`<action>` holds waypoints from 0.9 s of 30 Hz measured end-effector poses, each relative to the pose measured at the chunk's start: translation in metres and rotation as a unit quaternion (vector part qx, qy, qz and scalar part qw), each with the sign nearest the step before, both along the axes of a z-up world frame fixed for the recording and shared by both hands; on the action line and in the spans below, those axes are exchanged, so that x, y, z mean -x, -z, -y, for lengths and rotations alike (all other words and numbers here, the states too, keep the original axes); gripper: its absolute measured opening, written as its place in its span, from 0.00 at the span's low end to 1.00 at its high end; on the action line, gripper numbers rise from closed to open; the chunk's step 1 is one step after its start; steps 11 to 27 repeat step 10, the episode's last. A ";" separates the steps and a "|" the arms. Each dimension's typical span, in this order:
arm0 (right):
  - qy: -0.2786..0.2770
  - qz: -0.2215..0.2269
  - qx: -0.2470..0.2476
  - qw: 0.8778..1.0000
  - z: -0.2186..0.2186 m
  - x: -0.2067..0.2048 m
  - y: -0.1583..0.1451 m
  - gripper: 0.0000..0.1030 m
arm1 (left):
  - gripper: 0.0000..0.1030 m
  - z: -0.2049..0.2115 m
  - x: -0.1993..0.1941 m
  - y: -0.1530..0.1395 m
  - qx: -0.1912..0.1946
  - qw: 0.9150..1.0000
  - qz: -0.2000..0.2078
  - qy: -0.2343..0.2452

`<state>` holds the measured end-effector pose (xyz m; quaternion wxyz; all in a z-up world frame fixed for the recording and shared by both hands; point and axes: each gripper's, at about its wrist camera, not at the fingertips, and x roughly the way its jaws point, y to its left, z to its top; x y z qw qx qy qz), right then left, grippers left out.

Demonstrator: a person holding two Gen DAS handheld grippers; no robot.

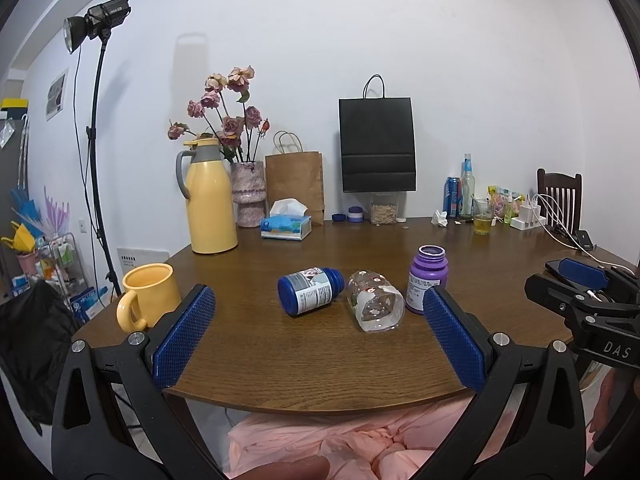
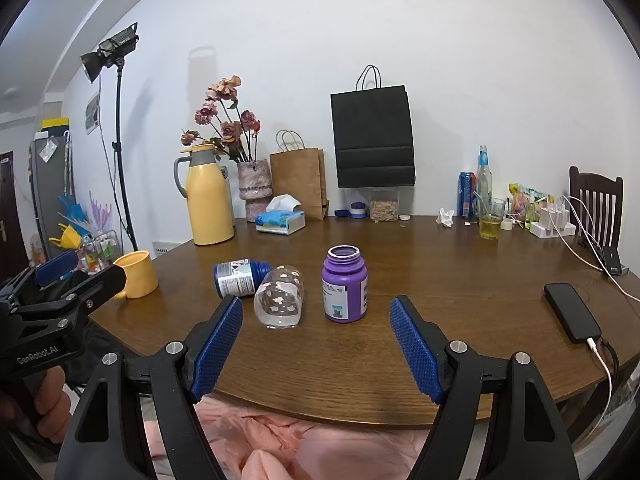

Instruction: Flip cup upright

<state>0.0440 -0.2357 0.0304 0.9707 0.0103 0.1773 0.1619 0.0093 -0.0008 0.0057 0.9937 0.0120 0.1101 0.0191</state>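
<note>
A clear glass cup with small printed patterns [image 1: 375, 301] lies on its side on the brown wooden table [image 1: 320, 352], its open mouth toward me. It also shows in the right wrist view [image 2: 281, 297]. My left gripper [image 1: 318, 304] is open and empty, held back over the table's near edge, short of the cup. My right gripper [image 2: 316, 312] is open and empty too, near the front edge, with the cup just ahead of its left finger [image 2: 218, 346].
A blue bottle [image 1: 311, 290] lies on its side left of the cup. A purple bottle without a lid [image 2: 345, 290] stands right of it. A yellow mug [image 1: 148, 296] sits at the left edge, a phone [image 2: 571, 312] at the right. A yellow thermos [image 1: 210, 200], vase, bags and clutter line the back.
</note>
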 end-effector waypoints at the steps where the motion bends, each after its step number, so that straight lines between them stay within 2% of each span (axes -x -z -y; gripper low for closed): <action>1: 0.000 0.000 0.000 1.000 0.000 0.000 0.000 0.78 | 1.00 0.000 0.000 0.000 0.000 1.000 0.000 0.000; 27: -0.002 0.001 -0.001 1.000 -0.001 -0.001 0.001 0.78 | 1.00 0.000 0.001 0.002 0.001 1.000 -0.001 0.001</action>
